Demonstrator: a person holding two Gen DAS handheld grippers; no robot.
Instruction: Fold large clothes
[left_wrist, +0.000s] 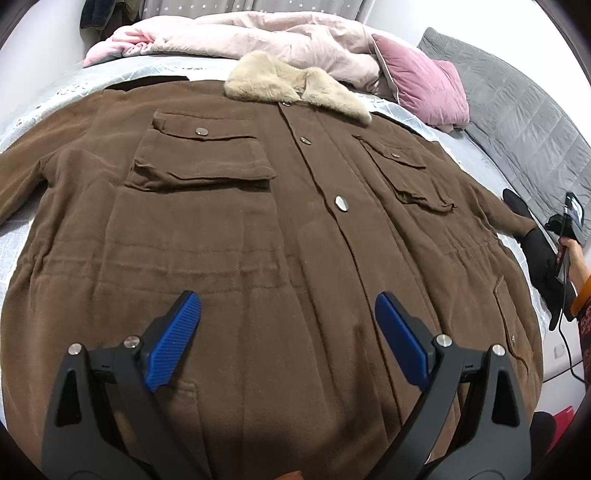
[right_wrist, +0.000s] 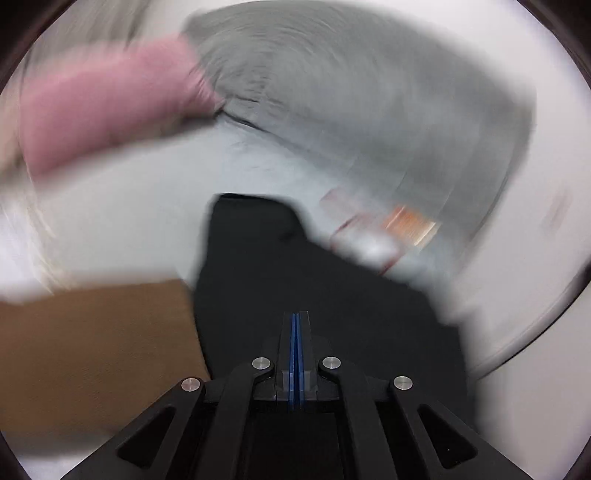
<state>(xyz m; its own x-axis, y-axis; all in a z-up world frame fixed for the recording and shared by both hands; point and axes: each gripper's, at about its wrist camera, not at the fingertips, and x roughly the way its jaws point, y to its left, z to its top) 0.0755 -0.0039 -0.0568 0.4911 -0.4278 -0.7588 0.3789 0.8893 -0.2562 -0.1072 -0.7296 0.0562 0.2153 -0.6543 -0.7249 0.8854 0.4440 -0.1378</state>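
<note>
A large brown coat (left_wrist: 258, 229) with a beige fur collar (left_wrist: 295, 88) lies front up and buttoned, spread flat on the bed. My left gripper (left_wrist: 288, 325) is open and empty, hovering over the coat's lower front. My right gripper (right_wrist: 295, 317) is shut, pads pressed together, over a black garment (right_wrist: 295, 280) beside the coat's brown sleeve (right_wrist: 92, 350). The right wrist view is motion-blurred; I cannot tell whether any cloth is pinched. The right gripper also shows in the left wrist view (left_wrist: 565, 221), at the coat's right sleeve end.
A pink quilt (left_wrist: 258, 40) and a mauve pillow (left_wrist: 421, 81) lie at the head of the bed. A grey quilted blanket (left_wrist: 524, 122) runs along the right side. A blurred packet (right_wrist: 388, 229) lies near the black garment. Pale sheet (left_wrist: 22, 122) shows at left.
</note>
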